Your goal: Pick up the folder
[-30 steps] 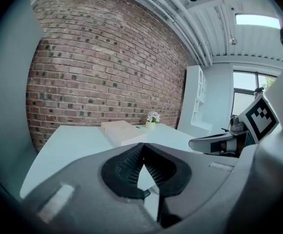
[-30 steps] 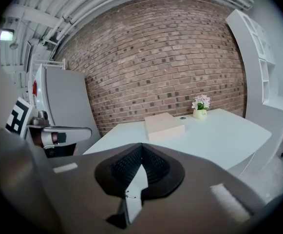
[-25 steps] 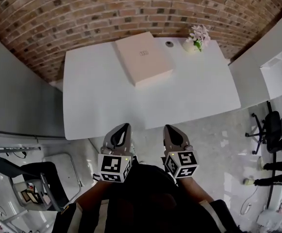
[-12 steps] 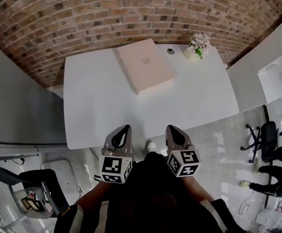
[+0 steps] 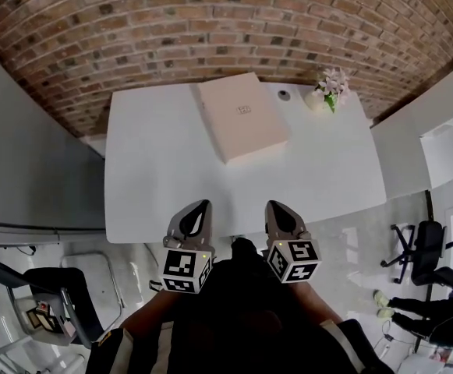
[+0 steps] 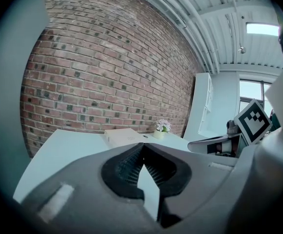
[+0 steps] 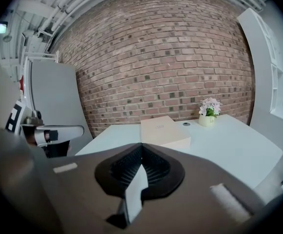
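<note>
A pale pink folder [image 5: 242, 117] lies flat on the white table [image 5: 164, 170], toward its far side by the brick wall; it also shows as the folder [image 6: 124, 136] and the folder [image 7: 163, 132] in the gripper views. My left gripper [image 5: 196, 207] and right gripper [image 5: 276, 206] hover side by side at the table's near edge, well short of the folder. Both are shut with nothing between their jaws, and both point toward the table. In the left gripper view the left gripper [image 6: 142, 147] fills the bottom; the right gripper [image 7: 141, 147] does likewise in its own view.
A small pot of pink flowers [image 5: 331, 84] stands at the table's far right corner, beside a round cable hole [image 5: 283, 95]. A grey partition [image 5: 23, 154] stands left of the table, a white cabinet [image 5: 437, 131] right. Office chairs [image 5: 413, 248] sit on the floor at right.
The table and folder have drawn closer and lower in the head view, as both grippers advance together toward the table's near edge. Both stay shut.
</note>
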The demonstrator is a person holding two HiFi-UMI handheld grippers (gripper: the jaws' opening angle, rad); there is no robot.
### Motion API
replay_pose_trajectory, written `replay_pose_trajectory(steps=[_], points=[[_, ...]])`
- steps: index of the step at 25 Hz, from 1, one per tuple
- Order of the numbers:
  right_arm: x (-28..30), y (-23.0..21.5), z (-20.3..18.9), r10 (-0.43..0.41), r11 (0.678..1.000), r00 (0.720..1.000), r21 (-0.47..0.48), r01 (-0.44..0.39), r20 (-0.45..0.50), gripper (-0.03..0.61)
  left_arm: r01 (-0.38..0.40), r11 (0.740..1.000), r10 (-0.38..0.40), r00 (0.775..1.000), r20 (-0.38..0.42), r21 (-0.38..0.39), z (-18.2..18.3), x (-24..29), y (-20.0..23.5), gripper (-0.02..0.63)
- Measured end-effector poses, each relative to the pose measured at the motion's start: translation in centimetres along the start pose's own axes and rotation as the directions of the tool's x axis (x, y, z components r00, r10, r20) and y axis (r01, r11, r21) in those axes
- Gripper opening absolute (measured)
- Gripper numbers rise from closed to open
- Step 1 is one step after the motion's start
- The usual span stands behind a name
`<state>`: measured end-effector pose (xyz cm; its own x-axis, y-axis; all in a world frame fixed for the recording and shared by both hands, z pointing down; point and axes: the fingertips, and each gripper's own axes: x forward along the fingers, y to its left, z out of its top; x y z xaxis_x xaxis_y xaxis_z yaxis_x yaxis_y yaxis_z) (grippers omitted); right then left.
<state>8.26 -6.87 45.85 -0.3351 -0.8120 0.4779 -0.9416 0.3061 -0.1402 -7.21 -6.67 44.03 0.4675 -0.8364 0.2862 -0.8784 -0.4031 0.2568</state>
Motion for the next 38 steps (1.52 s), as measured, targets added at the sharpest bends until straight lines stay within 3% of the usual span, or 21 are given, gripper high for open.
replay_pose_trajectory(steps=[16,21,22,23,29,33,38], points=[[8.3,-9.9,2.0,0.038,0.999,0.993,0.026,-0.036,-0.113,0.003,-0.096,0.993,0.088,0.989,-0.118,-0.066,-0.3,10.9,0.2,0.001],[11.4,-12.5,2.2,0.07,0.997,0.985,0.038,-0.065,-0.157,0.005,-0.145,0.983,0.124,0.976,-0.179,-0.112,-1.5,14.1,1.2,0.055],[12.1,-12.8,2.4,0.087,0.996,0.983,0.041,-0.081,-0.165,0.017,-0.156,0.979,0.13,0.973,-0.19,-0.131,-1.8,14.7,1.4,0.067],[12.8,-13.0,2.6,0.105,0.994,0.979,0.046,-0.099,-0.173,0.083,-0.166,0.974,0.135,0.971,-0.198,-0.152,-2.1,15.4,1.6,0.081],[16.7,-15.4,2.8,0.145,0.989,0.965,0.059,-0.135,-0.221,0.126,-0.224,0.943,0.162,0.955,-0.25,-0.246,-3.9,18.9,2.7,0.183],[19.4,-17.0,2.5,0.163,0.986,0.95,0.076,-0.148,-0.267,0.177,-0.273,0.917,0.175,0.931,-0.32,-0.292,-5.7,20.6,4.0,0.251],[22.6,-18.7,1.8,0.18,0.983,0.929,0.092,-0.159,-0.322,0.24,-0.321,0.891,0.197,0.91,-0.364,-0.321,-7.1,22.4,5.9,0.284]])
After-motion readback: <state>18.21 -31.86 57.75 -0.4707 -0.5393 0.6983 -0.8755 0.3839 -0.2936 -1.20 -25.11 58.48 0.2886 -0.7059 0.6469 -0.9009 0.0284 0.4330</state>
